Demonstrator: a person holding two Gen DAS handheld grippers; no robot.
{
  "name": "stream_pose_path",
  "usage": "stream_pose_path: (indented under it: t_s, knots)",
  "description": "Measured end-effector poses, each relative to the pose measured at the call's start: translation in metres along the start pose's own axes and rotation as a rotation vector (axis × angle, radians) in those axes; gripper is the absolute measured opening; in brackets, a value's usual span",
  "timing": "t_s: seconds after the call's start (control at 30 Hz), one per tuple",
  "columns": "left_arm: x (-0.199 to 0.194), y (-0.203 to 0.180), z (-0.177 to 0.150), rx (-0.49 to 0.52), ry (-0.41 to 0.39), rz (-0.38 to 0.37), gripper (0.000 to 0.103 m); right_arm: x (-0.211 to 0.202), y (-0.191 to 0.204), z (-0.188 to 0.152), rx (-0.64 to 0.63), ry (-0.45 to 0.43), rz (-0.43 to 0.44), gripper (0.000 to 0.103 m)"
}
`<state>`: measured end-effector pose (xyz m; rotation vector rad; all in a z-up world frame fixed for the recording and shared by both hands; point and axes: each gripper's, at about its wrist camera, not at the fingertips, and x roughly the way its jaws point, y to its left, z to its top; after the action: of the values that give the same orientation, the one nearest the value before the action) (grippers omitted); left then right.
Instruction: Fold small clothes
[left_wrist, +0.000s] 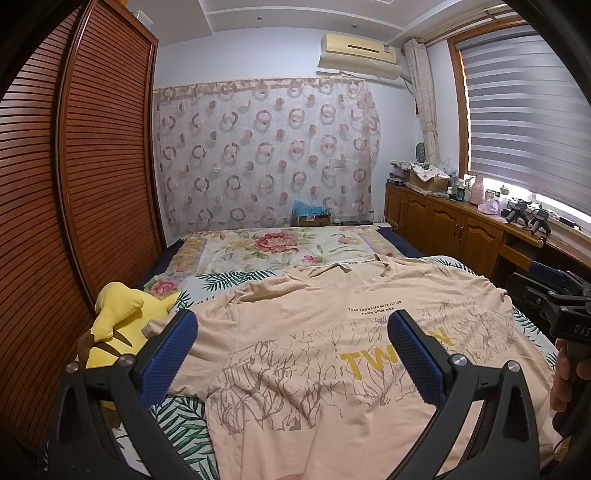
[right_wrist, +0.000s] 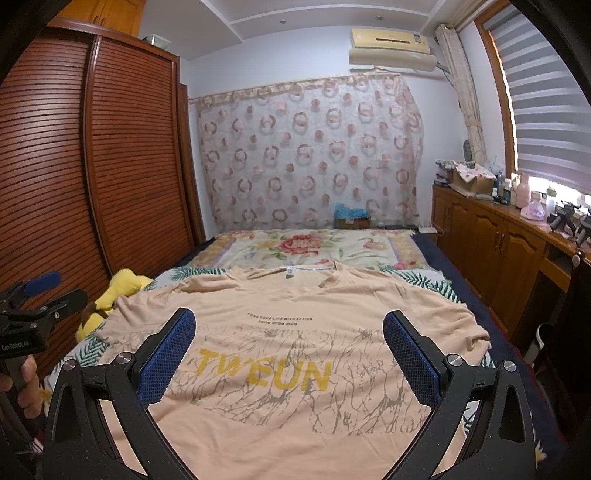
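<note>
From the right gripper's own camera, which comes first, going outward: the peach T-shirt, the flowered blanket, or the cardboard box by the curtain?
From the right gripper:
1. Peach T-shirt, spread directly beneath the fingers.
2. Flowered blanket, beyond the shirt's collar.
3. Cardboard box, at the bed's far end against the curtain.

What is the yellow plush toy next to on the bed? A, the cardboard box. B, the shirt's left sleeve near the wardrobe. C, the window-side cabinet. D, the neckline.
B: the yellow plush toy lies beside the peach T-shirt sleeve on the wardrobe side.

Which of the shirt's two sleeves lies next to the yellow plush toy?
The left sleeve, at the wardrobe side, almost touches the yellow plush toy; the other sleeve lies toward the cabinets.
</note>
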<state>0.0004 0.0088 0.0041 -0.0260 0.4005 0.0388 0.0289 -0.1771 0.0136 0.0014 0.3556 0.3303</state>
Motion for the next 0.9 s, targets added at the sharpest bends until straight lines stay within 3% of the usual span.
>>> stream_pose_path:
  t_s: [0.43, 0.9]
  knots:
    - [0.009, 0.021, 0.002, -0.006, 0.032, 0.036, 0.103, 0.022, -0.015, -0.017, -0.006, 0.047, 0.038, 0.103]
    - [0.054, 0.093, -0.025, -0.04, 0.165, 0.03, 0.103, 0.068, 0.006, -0.04, -0.054, 0.161, 0.118, 0.103]
